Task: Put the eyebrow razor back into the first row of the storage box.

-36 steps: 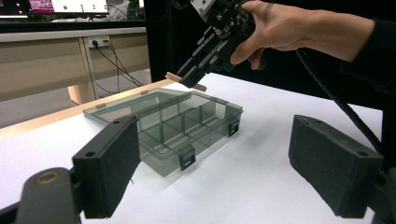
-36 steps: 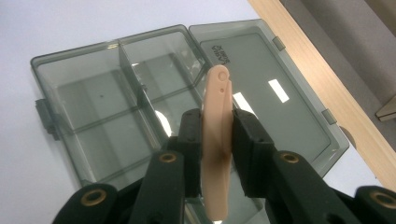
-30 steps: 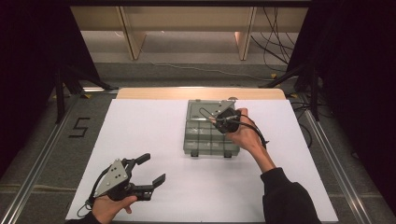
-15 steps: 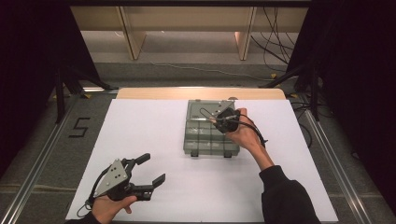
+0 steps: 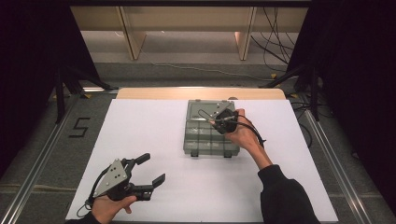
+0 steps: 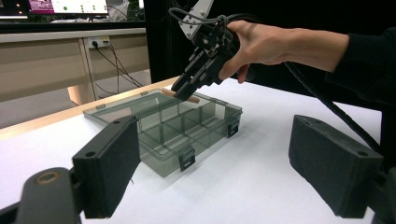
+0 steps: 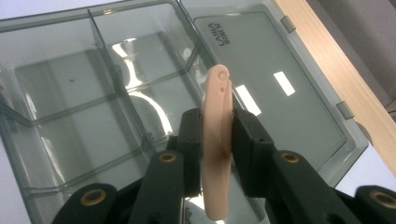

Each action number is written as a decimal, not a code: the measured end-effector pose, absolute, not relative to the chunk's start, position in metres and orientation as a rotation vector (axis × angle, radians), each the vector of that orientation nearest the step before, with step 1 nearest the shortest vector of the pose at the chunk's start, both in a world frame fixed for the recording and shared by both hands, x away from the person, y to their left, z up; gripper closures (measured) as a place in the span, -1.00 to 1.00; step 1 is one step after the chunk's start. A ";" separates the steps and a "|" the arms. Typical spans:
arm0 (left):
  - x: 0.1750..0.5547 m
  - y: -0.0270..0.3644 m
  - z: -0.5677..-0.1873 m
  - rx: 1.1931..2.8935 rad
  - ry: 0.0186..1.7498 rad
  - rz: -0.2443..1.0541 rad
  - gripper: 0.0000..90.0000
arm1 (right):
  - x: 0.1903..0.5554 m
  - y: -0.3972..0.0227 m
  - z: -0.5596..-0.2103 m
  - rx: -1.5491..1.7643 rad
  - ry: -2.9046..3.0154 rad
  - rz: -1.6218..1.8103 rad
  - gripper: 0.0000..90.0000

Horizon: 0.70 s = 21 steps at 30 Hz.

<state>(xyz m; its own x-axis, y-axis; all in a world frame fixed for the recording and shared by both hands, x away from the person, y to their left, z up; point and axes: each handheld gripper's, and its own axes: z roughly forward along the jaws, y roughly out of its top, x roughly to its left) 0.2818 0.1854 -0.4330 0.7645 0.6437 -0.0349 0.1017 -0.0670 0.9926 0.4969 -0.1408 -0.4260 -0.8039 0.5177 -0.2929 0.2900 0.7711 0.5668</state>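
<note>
The right gripper [image 7: 215,140] pinches a slim peach-coloured plastic piece [image 7: 217,140] between its 2 jaws, held over the open smoky-grey compartment box [image 5: 210,135], with the box's flat lid beyond the tips. The left gripper [image 5: 148,170] rests near the table's [image 5: 154,126] front edge, jaws spread, holding nothing, well apart from the box.
</note>
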 end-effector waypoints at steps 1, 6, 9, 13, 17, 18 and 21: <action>0.282 0.185 -0.433 1.598 0.613 0.493 -0.63 | 0.497 -0.141 -0.427 0.615 2.524 0.706 0.65; 0.282 0.186 -0.433 1.599 0.610 0.494 -0.63 | 0.498 -0.140 -0.429 0.602 2.529 0.692 0.65; 0.281 0.186 -0.433 1.597 0.611 0.494 -0.63 | 0.499 -0.141 -0.429 0.607 2.551 0.692 0.65; 0.281 0.186 -0.433 1.598 0.611 0.494 -0.63 | 0.499 -0.141 -0.431 0.605 2.576 0.683 0.63; 0.281 0.186 -0.433 1.598 0.612 0.493 -0.63 | 0.499 -0.139 -0.432 0.615 2.579 0.679 0.54; 0.281 0.186 -0.433 1.597 0.613 0.492 -0.63 | 0.499 -0.139 -0.431 0.622 2.580 0.686 0.51; 0.281 0.186 -0.433 1.596 0.613 0.493 -0.63 | 0.498 -0.138 -0.429 0.634 2.562 0.706 0.41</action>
